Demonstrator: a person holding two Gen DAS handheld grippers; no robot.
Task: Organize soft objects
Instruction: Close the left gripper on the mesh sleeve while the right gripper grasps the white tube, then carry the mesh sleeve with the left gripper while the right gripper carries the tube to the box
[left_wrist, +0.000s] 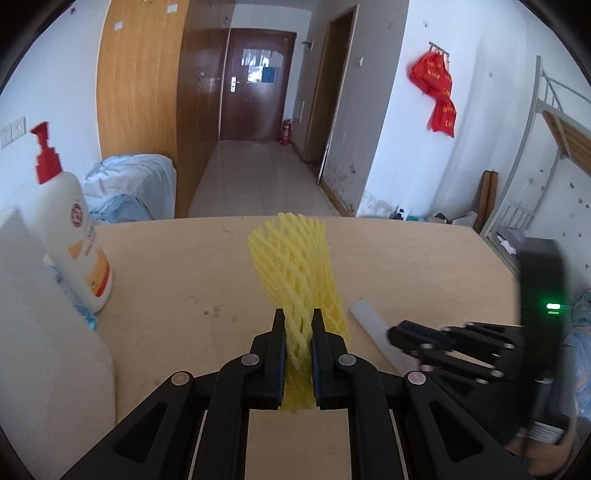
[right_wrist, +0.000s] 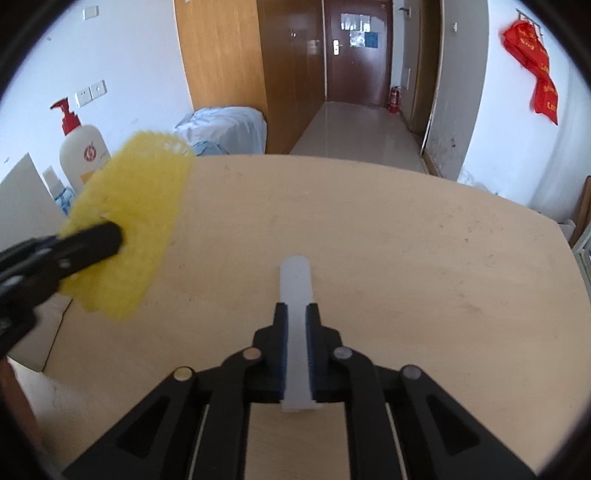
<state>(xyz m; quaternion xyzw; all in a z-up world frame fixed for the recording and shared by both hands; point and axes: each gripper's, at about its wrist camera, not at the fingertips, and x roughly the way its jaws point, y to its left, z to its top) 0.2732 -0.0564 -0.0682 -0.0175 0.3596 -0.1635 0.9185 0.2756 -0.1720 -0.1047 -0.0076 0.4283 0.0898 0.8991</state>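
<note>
Two grips, left gripper (left_wrist: 298, 317) pinching yellow foam net (left_wrist: 295, 266), right gripper (right_wrist: 296, 310) on seemingly foam white strip (right_wrist: 295, 284)

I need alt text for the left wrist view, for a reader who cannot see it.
The left hand-held gripper is shut on a yellow foam net sleeve above a wooden table. At right, the right hand-held gripper holds a white foam strip. A white pump bottle with a red top stands at left.

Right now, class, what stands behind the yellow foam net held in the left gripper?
Behind the yellow foam net, in the right wrist view, stands a lotion bottle with a red pump, beside a white board. The net covers the bottle's lower right side, and the table beneath it.
</note>
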